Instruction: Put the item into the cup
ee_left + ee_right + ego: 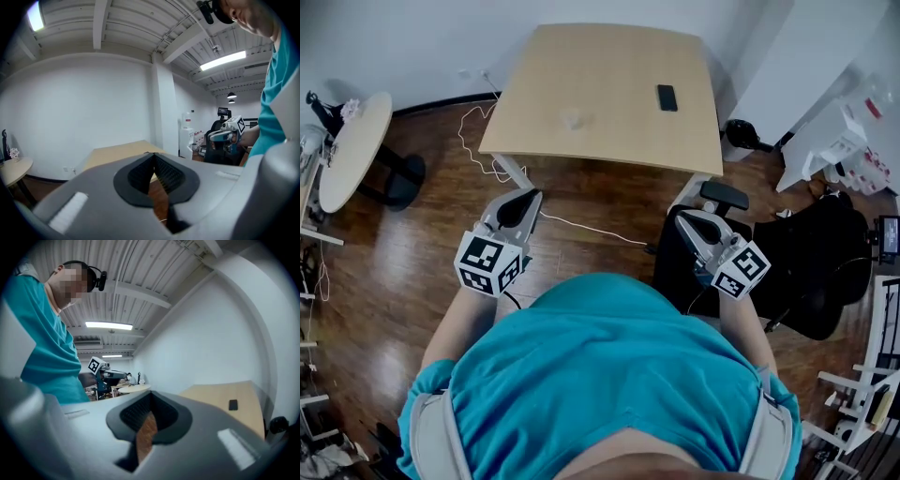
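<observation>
A light wooden table stands ahead of me. On it lie a black phone and a small pale, see-through object that may be the cup; it is too faint to tell. My left gripper is held over the floor short of the table's near left corner, shut and empty. My right gripper hovers near the right corner, its jaws also together with nothing in them. In the left gripper view the jaws meet in front of the table. The right gripper view shows its closed jaws and the phone.
A round white side table stands at the left. A black office chair sits close on the right, beside my right arm. A white cable runs across the wooden floor under the table. White shelving stands at the far right.
</observation>
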